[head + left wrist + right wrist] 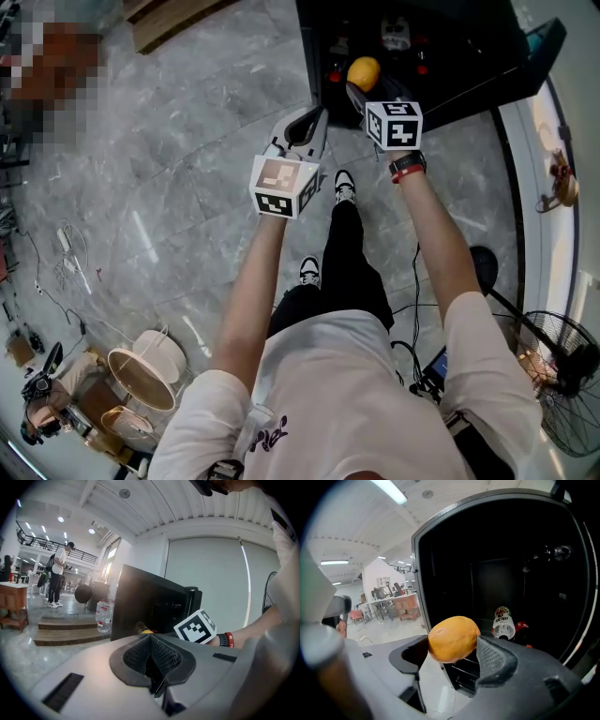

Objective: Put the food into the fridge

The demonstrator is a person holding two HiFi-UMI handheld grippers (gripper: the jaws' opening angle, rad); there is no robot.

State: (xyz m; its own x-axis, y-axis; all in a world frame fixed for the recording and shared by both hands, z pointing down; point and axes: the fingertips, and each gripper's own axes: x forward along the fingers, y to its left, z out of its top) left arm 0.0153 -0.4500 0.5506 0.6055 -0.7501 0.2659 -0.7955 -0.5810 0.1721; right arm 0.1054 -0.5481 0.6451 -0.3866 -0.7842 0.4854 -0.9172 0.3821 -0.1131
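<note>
An orange fruit [453, 638] sits between the pads of my right gripper [451, 652], which is shut on it just in front of the open black fridge [440, 564]. In the head view the fruit [364, 71] hangs at the fridge's [450, 56] opening. Inside stand a white-capped bottle [503, 623] and a red-capped one [521, 628]. My left gripper [314, 124] hovers to the left of the right one with nothing in it. In its own view the left gripper [151, 641] has its dark pads together, with the fridge [145, 606] ahead.
The fridge door [539, 47] stands open to the right. A water bottle [103, 616] stands on wooden steps [70, 630] left of the fridge. A fan [562, 375] and cables lie at the lower right, baskets [141, 375] at the lower left. A person [58, 573] stands far off.
</note>
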